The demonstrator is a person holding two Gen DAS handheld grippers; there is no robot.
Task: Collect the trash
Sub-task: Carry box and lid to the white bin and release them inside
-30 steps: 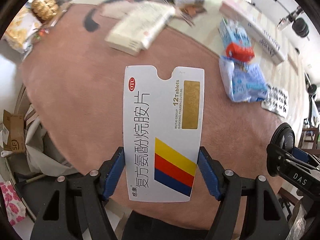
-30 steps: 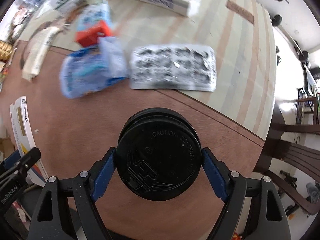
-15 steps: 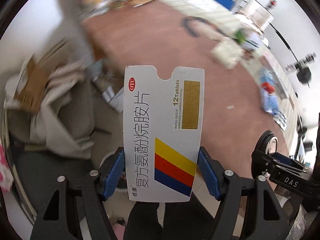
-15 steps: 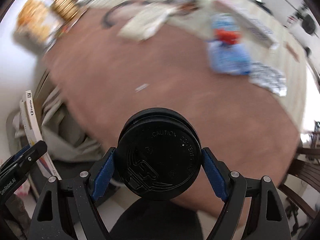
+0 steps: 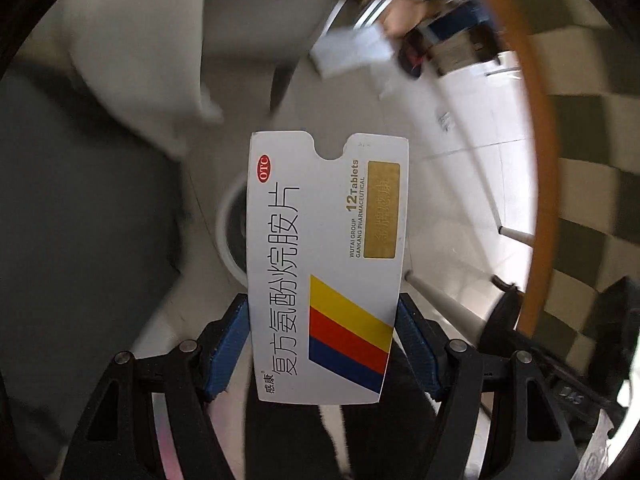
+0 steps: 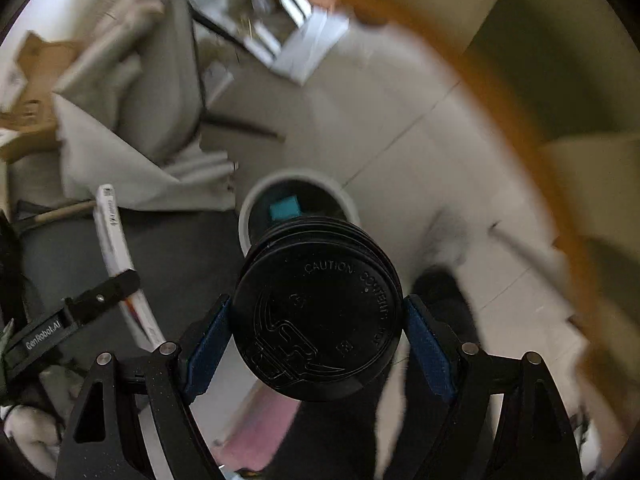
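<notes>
My left gripper [image 5: 322, 344] is shut on a flat white medicine box [image 5: 326, 264] with yellow, red and blue stripes, held upright above the floor. It also shows edge-on in the right wrist view [image 6: 120, 256]. My right gripper [image 6: 318, 340] is shut on a stack of black cup lids [image 6: 318, 308]. A round white trash bin [image 6: 256, 200] stands on the floor below both grippers, with a teal item inside. In the left wrist view the bin [image 5: 228, 232] is mostly hidden behind the box.
The orange-brown table edge [image 5: 536, 160] curves along the right, and also shows in the right wrist view [image 6: 500, 100]. A grey draped chair [image 6: 132, 120] stands left of the bin. White boxes [image 5: 352, 48] and clutter lie on the pale tiled floor beyond.
Both grippers have swung off the tabletop and down toward the floor, still holding the box and the lids. The trash bin has come into view beneath them.
</notes>
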